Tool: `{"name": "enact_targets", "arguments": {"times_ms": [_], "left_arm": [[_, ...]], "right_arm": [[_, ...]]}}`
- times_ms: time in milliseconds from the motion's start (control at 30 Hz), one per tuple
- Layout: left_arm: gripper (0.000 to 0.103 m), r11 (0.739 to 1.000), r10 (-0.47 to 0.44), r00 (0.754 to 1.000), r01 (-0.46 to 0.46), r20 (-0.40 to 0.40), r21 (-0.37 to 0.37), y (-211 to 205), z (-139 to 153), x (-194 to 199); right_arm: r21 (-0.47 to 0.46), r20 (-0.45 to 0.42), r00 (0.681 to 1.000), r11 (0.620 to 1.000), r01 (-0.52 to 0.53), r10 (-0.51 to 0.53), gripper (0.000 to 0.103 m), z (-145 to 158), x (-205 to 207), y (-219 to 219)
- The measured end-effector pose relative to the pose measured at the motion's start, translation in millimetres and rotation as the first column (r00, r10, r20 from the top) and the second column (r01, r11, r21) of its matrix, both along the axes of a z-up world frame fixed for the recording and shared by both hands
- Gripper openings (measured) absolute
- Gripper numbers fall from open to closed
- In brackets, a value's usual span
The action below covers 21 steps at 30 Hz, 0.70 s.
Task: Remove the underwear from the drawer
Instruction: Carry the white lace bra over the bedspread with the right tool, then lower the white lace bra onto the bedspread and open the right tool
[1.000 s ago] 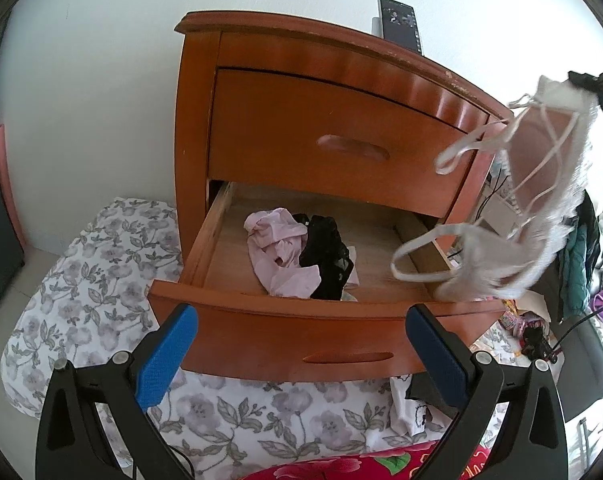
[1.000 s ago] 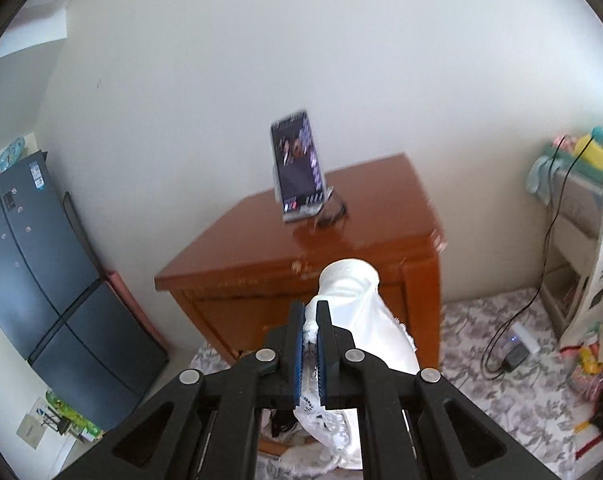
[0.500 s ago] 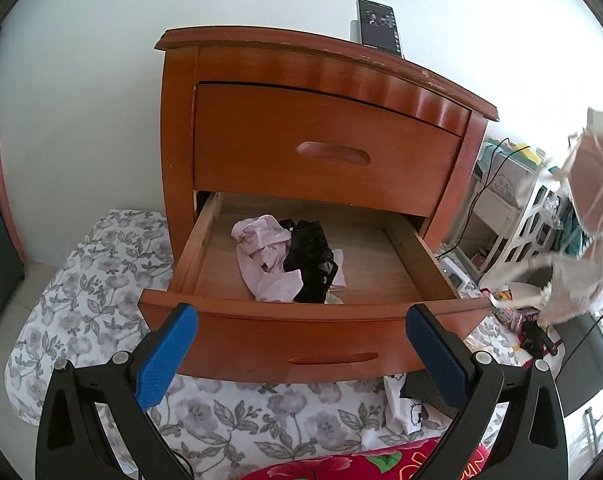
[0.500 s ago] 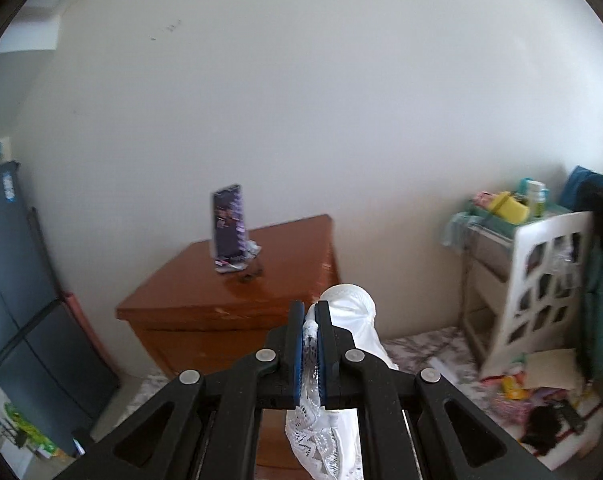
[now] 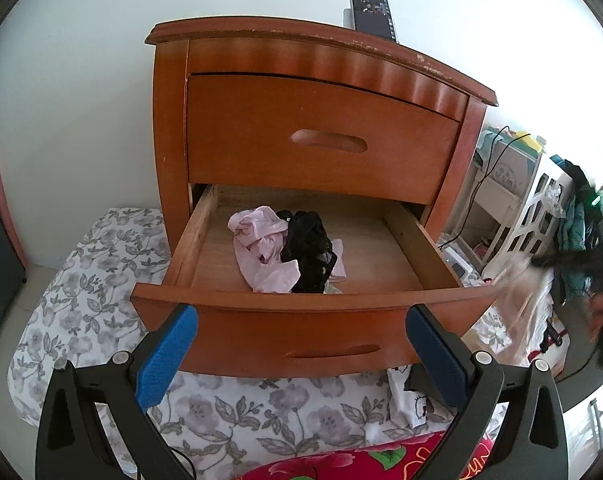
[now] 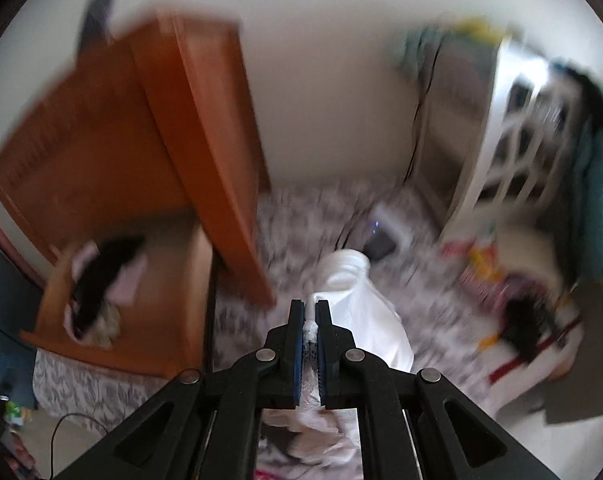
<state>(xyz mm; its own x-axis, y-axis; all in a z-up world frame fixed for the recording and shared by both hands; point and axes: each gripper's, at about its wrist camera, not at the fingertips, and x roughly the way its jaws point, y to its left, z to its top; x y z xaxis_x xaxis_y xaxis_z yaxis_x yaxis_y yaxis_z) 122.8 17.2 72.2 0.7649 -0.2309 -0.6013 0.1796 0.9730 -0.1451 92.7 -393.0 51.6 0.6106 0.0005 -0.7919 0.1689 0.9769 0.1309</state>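
Observation:
A wooden nightstand has its lower drawer (image 5: 301, 312) pulled out. Inside lie a pink garment (image 5: 261, 252) and a black lace piece (image 5: 309, 252), touching each other. My left gripper (image 5: 301, 360) hangs open in front of the drawer front with nothing between its blue pads. My right gripper (image 6: 310, 312) is shut on a white lace bra (image 6: 353, 312), low over the floral sheet to the right of the nightstand. In the left wrist view the bra (image 5: 517, 288) is a pale blur at the right edge beside a hand (image 5: 601, 312).
A phone (image 5: 371, 14) stands on the nightstand top. A floral sheet (image 5: 81, 304) covers the floor around it, with a red patterned cloth (image 5: 361, 460) in front. A white shelf unit (image 5: 541, 208) with cables, hanging clothes and floor clutter (image 6: 521, 312) fills the right side.
My right gripper has swung down and to the right with the white bra, from above the nightstand to near the floor. The left gripper has stayed open facing the drawer.

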Motion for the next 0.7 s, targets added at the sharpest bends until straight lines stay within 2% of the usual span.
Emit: {"name": "enact_targets", "arguments": {"times_ms": [100,167,300,567,700], "left_arm": [[0.103,1.0,0.005,1.0,-0.005,-0.007,0.002,1.7,-2.6,1.7],[0.103,1.0,0.009,1.0,-0.009,-0.013,0.002,2.8,-4.8,2.9],[0.103,1.0,0.014,1.0,-0.014,-0.023,0.0,3.6,-8.2,5.3],[0.103,1.0,0.001,1.0,-0.001,-0.016,0.002,1.8,-6.7,3.4],[0.103,1.0,0.011,1.0,-0.011,-0.022,-0.002,3.2,-8.0,4.8]], "right_arm": [[0.076,-0.075,0.997,0.997,-0.011,0.016,0.006,-41.6,14.2,10.8],[0.091,-0.11,0.993,0.996,-0.021,0.031,0.006,-60.3,22.0,22.5],[0.085,-0.142,0.989,0.996,-0.033,0.044,0.006,-74.8,26.9,30.5],[0.06,-0.182,0.983,0.998,-0.029,0.039,0.006,-80.3,34.0,36.9],[0.044,-0.142,0.99,0.999,0.003,0.003,0.006,-57.6,32.2,18.1]]}}
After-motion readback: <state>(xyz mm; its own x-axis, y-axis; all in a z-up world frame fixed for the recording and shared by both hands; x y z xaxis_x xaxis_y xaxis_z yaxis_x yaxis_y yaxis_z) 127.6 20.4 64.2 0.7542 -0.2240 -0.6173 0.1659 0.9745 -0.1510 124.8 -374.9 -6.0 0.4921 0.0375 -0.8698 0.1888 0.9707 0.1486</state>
